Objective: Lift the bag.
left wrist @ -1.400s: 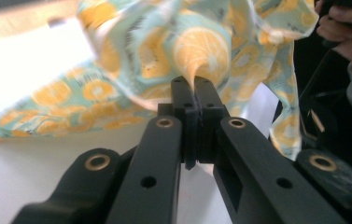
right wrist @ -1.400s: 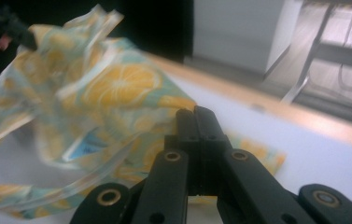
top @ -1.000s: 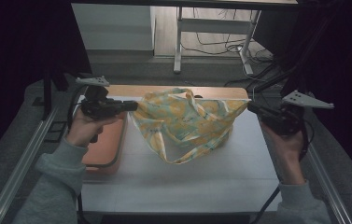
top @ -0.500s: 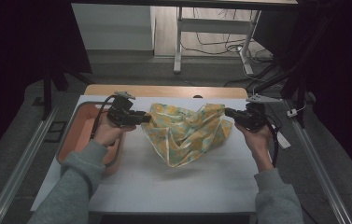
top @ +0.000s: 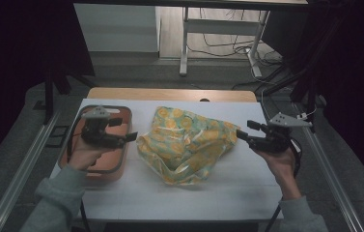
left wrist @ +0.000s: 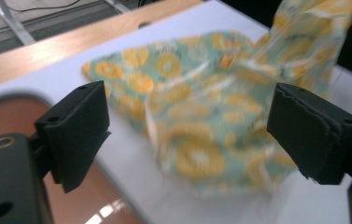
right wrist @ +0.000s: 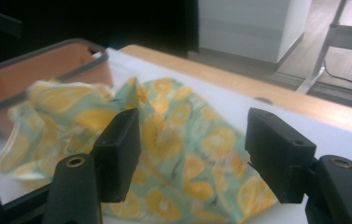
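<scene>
The left gripper (top: 132,137) is held in the person's left hand (top: 85,153) above an orange tray (top: 121,113), its jaws spread wide with nothing between them; in the left gripper view the two black jaws stand far apart, and the cloth (left wrist: 211,121) lies beyond them, blurred, not touched by either jaw. The right gripper (top: 241,135) is held in the right hand (top: 282,162) over the right part of the table (top: 247,193), pointing toward the cloth; its jaws are also spread and grip nothing; in the right gripper view the cloth (right wrist: 173,154) shows through the gap between them and past it.

The cloth (top: 187,145) is a crumpled piece of pale green fabric printed with yellow-orange round shapes; it lies in a loose heap on the white tabletop, between the two grippers, just beside the tray's right edge; whether it touches the tray cannot be told. The left gripper's tip is near the cloth's left edge; the right gripper's tip is just at its right edge.

The tray has a grey rim and sits at the left side of the table; in the right gripper view the tray (right wrist: 47,70) stands behind the cloth. A wooden strip (top: 170,94) runs along the table's far edge; beyond it the floor holds a white desk frame (top: 185,43) and loose cables (top: 228,46).
</scene>
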### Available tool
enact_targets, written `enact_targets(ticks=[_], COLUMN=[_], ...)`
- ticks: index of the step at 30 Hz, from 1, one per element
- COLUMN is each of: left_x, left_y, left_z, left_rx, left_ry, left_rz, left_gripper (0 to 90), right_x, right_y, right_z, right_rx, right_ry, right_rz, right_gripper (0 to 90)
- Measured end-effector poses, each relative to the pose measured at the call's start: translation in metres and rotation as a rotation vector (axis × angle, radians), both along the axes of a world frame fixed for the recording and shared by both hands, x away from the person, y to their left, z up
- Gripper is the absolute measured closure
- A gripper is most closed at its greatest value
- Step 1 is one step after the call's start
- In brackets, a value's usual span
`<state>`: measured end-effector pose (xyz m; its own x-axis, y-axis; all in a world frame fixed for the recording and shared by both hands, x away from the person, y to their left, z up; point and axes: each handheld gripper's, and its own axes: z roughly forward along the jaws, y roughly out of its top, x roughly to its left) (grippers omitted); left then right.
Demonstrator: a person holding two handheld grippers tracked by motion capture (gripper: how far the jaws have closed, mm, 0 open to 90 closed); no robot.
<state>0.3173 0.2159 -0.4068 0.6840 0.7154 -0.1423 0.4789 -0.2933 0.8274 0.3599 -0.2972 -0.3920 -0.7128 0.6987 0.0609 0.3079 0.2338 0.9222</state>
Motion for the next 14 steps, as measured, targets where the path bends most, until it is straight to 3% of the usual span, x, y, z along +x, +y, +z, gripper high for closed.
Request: enact_targets(ticks=[5,14], left_x=[-0.029,-0.029], left_y=[0.005,0.003], left_z=[-0.019,-0.032], left_rx=[0.042,0.046], left_ry=[0.009,0.054], left_rz=[-0.008,-0.016], left_gripper=[15.0,16.0], right_x=[-0.019,-0.03], right_y=[-0.001,-0.009], right_z=[-0.022,-0.034], right_rx=[-0.054,-0.046], right_ry=[0.004,-0.004], right_rz=[0.032,0.034], right_gripper=[35.8,37.8])
